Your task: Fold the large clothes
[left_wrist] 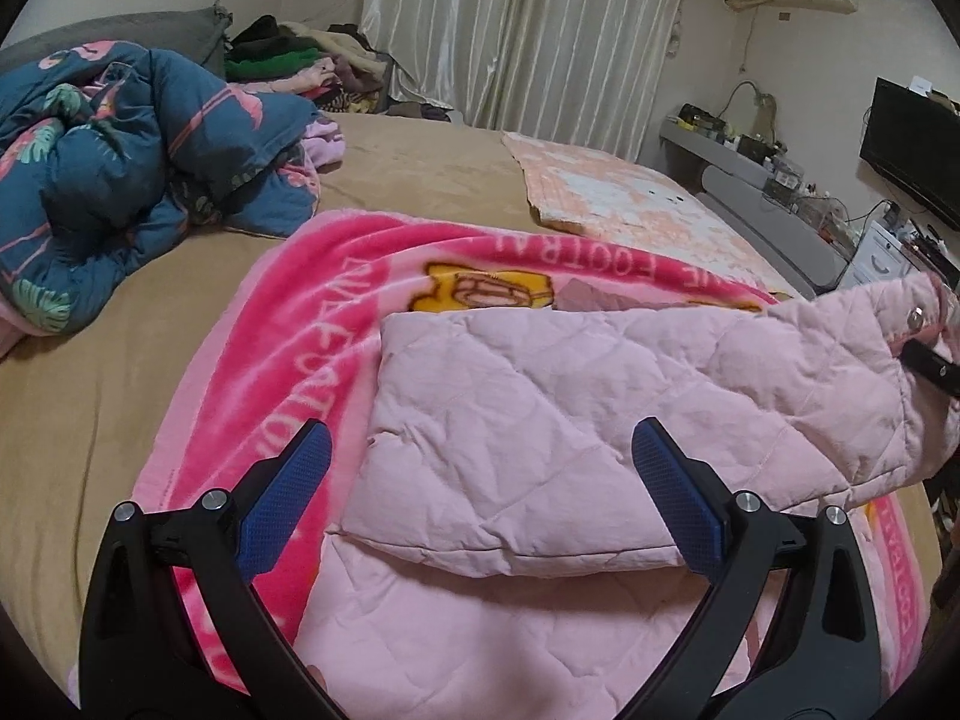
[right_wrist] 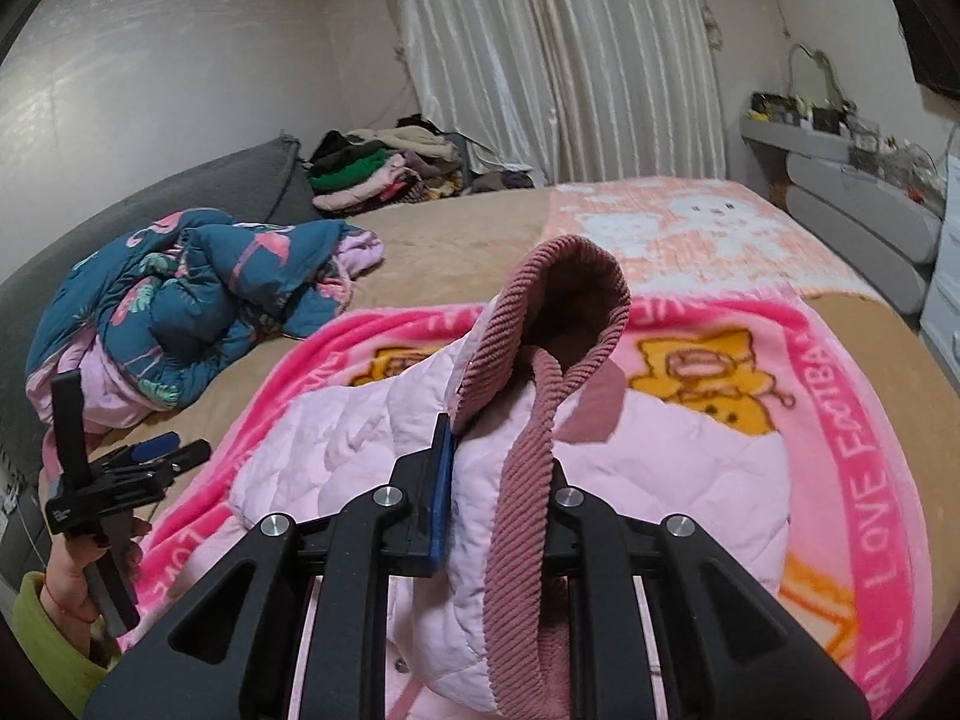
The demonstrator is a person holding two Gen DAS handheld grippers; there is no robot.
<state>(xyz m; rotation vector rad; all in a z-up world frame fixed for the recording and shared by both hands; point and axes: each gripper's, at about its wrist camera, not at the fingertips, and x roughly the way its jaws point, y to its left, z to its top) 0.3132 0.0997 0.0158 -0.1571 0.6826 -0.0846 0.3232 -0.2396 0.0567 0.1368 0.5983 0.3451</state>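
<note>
Right up close, the right gripper [right_wrist: 480, 504] has its 2 black fingers with blue pads [right_wrist: 440, 498] squeezed tight on the soft pink quilted jacket [right_wrist: 336, 468]. They pinch it near the dusty-pink ribbed collar [right_wrist: 528, 480], which loops up and hangs over the fingers. That end of the jacket is lifted off the bed.

The left gripper [left_wrist: 480, 480] has its 2 fingers wide apart. They hold nothing and hover over the near edge of the jacket. One blue pad [left_wrist: 288, 498] sits over the blanket and the other over the jacket.

The jacket lies on a bright pink fleece blanket with yellow cartoon pictures [left_wrist: 288, 312], and one part is already folded over the rest. The blanket is spread on the big bed with a tan sheet [left_wrist: 120, 330].

The step looks like folding the collar end over. To do it well, I think the right fingers should keep a firm pinch and carry the collar low and slow, so the puffy cloth does not flop. The left fingers could press or grab the near edge, so the folded part stays flat and the edges line up.

Farther off sit a crumpled dark blue quilt with pink flamingos [left_wrist: 132, 150], a peach and white blanket [left_wrist: 624, 204], and a pile of clothes [right_wrist: 384, 174] by the pale curtain [right_wrist: 558, 60].
</note>
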